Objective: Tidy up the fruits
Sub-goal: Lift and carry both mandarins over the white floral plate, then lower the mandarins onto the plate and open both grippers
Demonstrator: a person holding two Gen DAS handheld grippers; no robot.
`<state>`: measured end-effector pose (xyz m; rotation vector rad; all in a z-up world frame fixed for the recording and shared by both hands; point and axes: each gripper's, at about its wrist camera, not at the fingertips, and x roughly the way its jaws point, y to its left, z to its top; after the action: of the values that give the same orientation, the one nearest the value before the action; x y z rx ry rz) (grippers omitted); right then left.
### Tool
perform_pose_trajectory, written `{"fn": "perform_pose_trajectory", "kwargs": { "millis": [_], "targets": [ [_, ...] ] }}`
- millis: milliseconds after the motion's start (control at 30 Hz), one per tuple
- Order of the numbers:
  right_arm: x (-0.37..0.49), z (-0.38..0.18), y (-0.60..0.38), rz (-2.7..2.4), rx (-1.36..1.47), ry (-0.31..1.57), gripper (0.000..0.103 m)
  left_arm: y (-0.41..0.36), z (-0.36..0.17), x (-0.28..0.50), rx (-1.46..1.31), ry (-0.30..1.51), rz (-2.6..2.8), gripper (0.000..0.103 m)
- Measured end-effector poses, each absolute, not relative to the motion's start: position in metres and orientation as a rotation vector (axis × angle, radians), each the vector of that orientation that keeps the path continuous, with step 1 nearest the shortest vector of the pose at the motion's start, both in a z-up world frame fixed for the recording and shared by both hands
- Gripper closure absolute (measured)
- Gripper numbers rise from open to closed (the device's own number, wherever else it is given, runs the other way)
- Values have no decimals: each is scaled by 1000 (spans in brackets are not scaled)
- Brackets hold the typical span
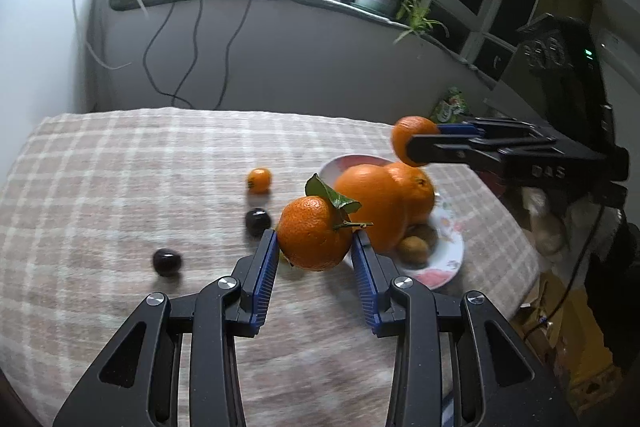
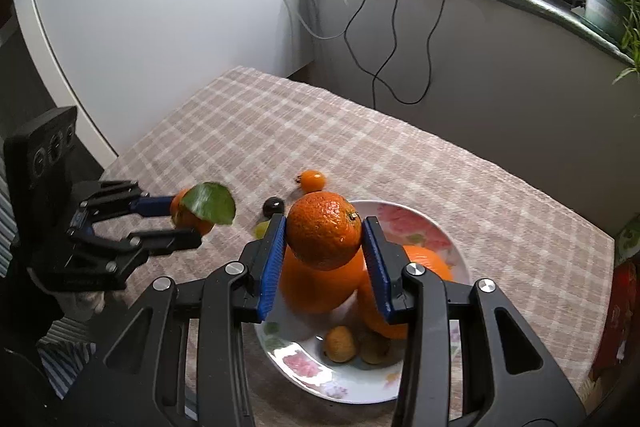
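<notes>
Both hands are busy here! The left hand-held gripper [image 1: 314, 241] is clamping a leafy mandarin [image 1: 314, 233] between its blue pads, holding it in the air just beside the floral plate [image 1: 450, 255]. The right hand-held gripper [image 2: 324, 237] is squeezing a second mandarin [image 2: 324, 229] across its middle, hanging directly above the plate [image 2: 416, 223]. Neither fruit is touching the desk [image 1: 120, 167].

On the plate, two big oranges [image 1: 384, 201] are leaning together, with a couple of small brownish fruits [image 1: 414, 249] tucked at the front. Out on the checked cloth, a small orange fruit [image 1: 259, 180] and two dark round fruits [image 1: 167, 261] are waiting, well apart from the plate; a pale green one is peeking out near them in the right wrist view.

Handling looks friendly but not foolproof: these mandarins are appearing light, with a soft, yielding peel, so a firm pinch across the widest part is seeming right, while too much squeeze could bruise them. The leaf and stem are no place to grip. Being round, they are likely to roll off the piled oranges if released high.
</notes>
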<state>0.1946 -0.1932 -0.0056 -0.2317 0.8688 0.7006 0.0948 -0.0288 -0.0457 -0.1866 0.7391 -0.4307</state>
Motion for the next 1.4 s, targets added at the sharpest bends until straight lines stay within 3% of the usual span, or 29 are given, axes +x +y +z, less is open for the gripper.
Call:
{"fn": "perform_pose_trajectory", "kwargs": {
  "millis": [567,1400],
  "targets": [
    [226,-24,-227,609,-212,909,63,-95,-51,89,-130,774,-561,67],
    [250,-45,-216,601,-265,950,63,-121,-74,100,-74,832,-554,67]
  ]
}}
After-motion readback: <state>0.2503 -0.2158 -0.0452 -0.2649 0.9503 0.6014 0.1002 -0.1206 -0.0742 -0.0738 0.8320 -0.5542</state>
